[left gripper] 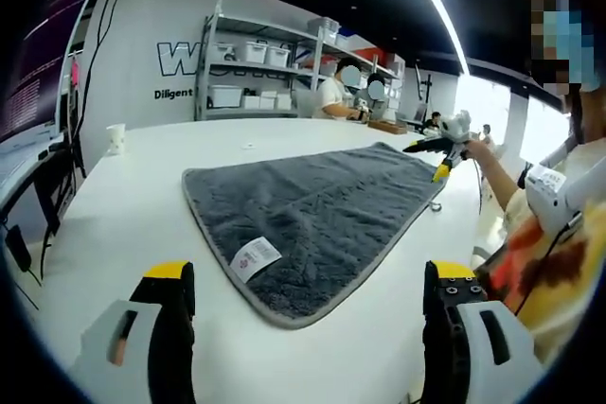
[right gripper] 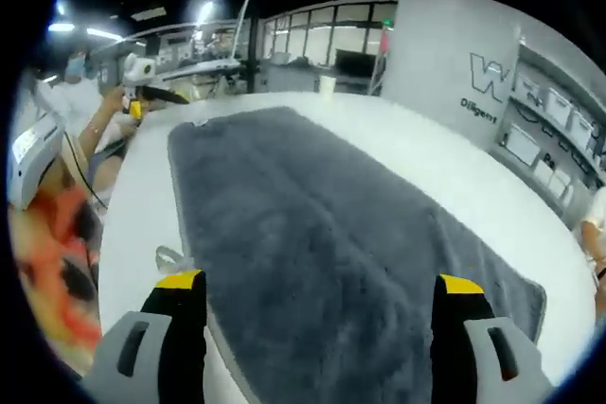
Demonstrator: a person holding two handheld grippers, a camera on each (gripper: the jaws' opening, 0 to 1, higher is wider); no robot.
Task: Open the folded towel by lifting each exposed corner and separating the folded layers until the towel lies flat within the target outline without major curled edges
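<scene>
Towel (right gripper: pixel 322 253) lies flat on table (left gripper: pixel 123 224), long axis running between both empty, wide-open hand-held grippers.

L gripper (left gripper: pixel 308 281) w/ black jaws, yellow tips, grey housings, screws, R gripper (right gripper: pixel 320 295) same, person's yellow-orange patterned top (left gripper: pixel 559 262)

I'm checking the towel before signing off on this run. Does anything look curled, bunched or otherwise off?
Nothing stands out. The grey towel lies spread flat on the white table, its white label face up near one corner. A paper cup stands upright at the table's far edge.
</scene>
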